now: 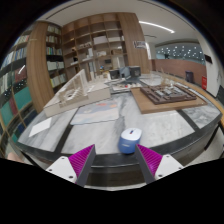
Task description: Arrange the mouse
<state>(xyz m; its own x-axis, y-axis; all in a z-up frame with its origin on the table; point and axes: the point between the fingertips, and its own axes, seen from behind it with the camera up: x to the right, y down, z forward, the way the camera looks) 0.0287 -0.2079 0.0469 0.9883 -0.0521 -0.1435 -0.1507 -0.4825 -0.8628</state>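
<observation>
Jaws wide apart and holding nothing, with a small mouse (130,141) sitting between them, a clear gap on each side.

The gripper (115,158) hovers low over a pale, marble-patterned table (95,125), its two fingers (78,160) showing purple inner faces. The mouse, blue-grey with a white top, rests on the table between the fingertips, closer to the right one. Beyond the jaws, a wooden tray (165,96) lies on the table, off to the right. Far ahead, tall wooden bookshelves (95,45) line the back of the room.
</observation>
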